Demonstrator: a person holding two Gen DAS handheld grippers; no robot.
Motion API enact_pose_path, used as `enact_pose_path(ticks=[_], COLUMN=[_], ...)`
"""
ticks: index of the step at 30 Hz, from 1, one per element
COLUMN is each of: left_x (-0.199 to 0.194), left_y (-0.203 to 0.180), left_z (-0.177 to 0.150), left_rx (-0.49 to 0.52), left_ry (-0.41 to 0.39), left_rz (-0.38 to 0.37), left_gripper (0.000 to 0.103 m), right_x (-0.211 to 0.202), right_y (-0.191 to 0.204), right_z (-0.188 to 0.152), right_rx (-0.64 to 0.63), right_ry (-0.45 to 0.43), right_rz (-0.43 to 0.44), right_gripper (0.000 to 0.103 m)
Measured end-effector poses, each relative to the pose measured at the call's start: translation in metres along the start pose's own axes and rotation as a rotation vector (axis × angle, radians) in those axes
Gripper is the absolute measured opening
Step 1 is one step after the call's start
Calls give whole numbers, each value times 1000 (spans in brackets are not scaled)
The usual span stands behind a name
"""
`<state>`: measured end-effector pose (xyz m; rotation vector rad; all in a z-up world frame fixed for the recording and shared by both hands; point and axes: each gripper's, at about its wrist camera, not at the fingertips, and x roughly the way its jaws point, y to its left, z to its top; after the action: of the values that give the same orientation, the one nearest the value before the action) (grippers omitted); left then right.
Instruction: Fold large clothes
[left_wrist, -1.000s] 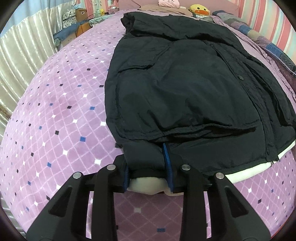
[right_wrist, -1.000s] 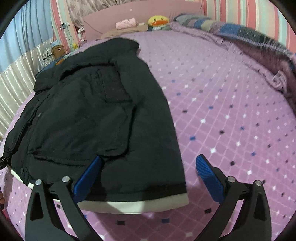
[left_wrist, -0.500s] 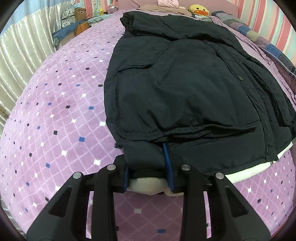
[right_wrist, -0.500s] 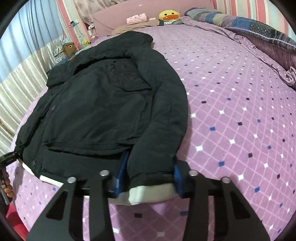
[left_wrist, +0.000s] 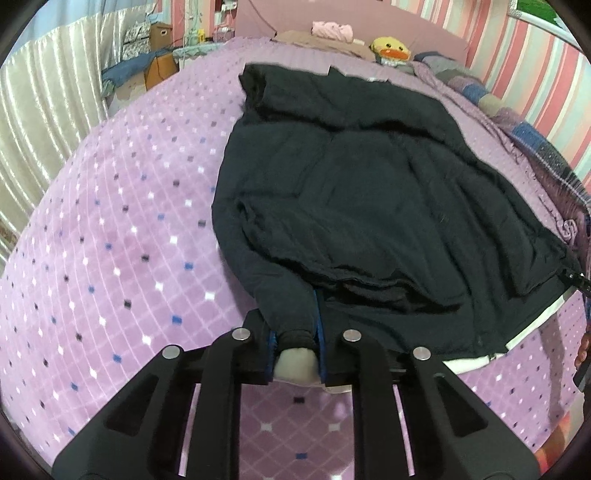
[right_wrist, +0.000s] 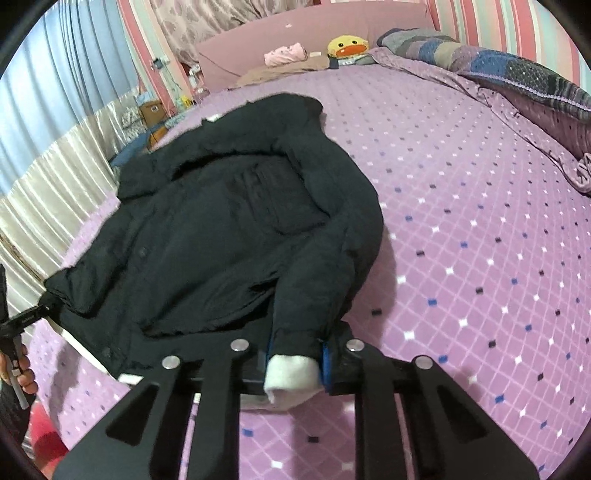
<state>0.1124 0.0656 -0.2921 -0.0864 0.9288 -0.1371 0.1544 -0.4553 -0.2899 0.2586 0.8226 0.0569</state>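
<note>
A large black jacket (left_wrist: 369, 203) (right_wrist: 229, 229) with a white lining lies front up on the purple patterned bed cover (left_wrist: 129, 221). My left gripper (left_wrist: 295, 332) has its jaws closing on the left sleeve's end, and the pads press the black cuff with its white inner cuff (left_wrist: 297, 363) between them. The right gripper (right_wrist: 295, 350) is likewise closing on the other sleeve, pinching its white cuff (right_wrist: 291, 376). Both sleeve ends are raised off the bed. At the left edge of the right wrist view, a hand (right_wrist: 22, 373) shows.
A yellow duck plush (left_wrist: 391, 50) and a pink garment (left_wrist: 332, 29) sit at the bed's far end. A bunched quilt (right_wrist: 517, 74) runs along the right side. Cardboard boxes (left_wrist: 159, 70) and a pale curtain (left_wrist: 44, 110) stand off the left side.
The right jaws went from wide open to squeezed on the sleeve cuff. The left jaws tightened on theirs. Both grippers rose, lifting the sleeve ends off the bed.
</note>
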Motion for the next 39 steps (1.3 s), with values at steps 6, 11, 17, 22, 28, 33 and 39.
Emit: enact_pose_path(ticks=[6,11,17,22,28,33,39], left_x=[-16,-23,-27,-25,4,31,55], left_y=[-2,-2,-1,-4,-8,-7,-1], left_z=[39,77,122,163,228,284,343], left_rx=[-20,-25,-37,-32,-63,-77,-68], left_ry=[-52,-93,-133,-179,-224,-250,-289], left_rz=[-51,-63,-63,-37,13,61,97], left_gripper=[14,15,15,15,15,15,16], right_x=[-6,-4,1,7,42,76,118], right_y=[13,14,8,12,34,51,63], right_z=[39,64,99,143,238,296,370], right_rx=[2,22,90,118,110,86,72], right_ry=[-66,-100,-153,-197,-274,-314,-376], right_rz=[53,63,94,122,99,60,36], right_gripper=[18,18,17,18,18,17,17])
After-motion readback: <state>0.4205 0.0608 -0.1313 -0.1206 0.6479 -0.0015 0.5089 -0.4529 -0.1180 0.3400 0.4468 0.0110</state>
